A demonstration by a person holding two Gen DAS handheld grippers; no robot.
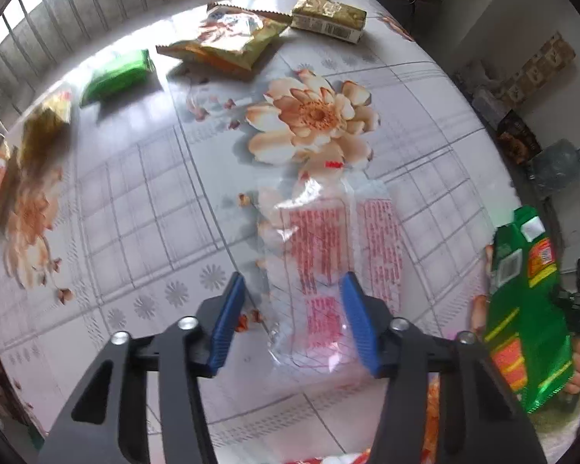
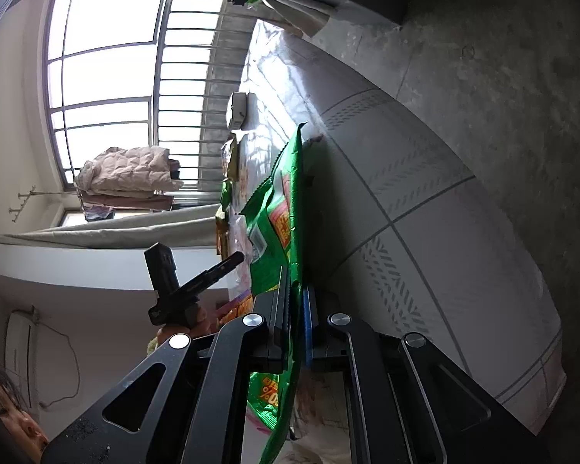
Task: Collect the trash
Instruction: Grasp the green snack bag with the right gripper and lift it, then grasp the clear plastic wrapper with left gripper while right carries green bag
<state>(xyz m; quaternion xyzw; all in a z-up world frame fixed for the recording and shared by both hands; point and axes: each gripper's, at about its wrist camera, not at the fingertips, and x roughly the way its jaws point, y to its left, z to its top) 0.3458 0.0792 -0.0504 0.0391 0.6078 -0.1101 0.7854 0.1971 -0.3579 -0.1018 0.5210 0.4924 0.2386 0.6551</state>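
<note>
Clear plastic wrapper (image 1: 324, 270) at lower centre sits between the half-open left gripper (image 1: 294, 321), unpinched, while the right gripper (image 2: 295, 309) is clamped on a green packet (image 2: 278, 224) awaiting disposal.

From the left wrist we look steeply down, close over the table (image 1: 143, 178); from the right wrist our view is rolled sideways, along the table's edge toward the window (image 2: 108, 58); both catch the green wrapper (image 1: 526, 301)
</note>
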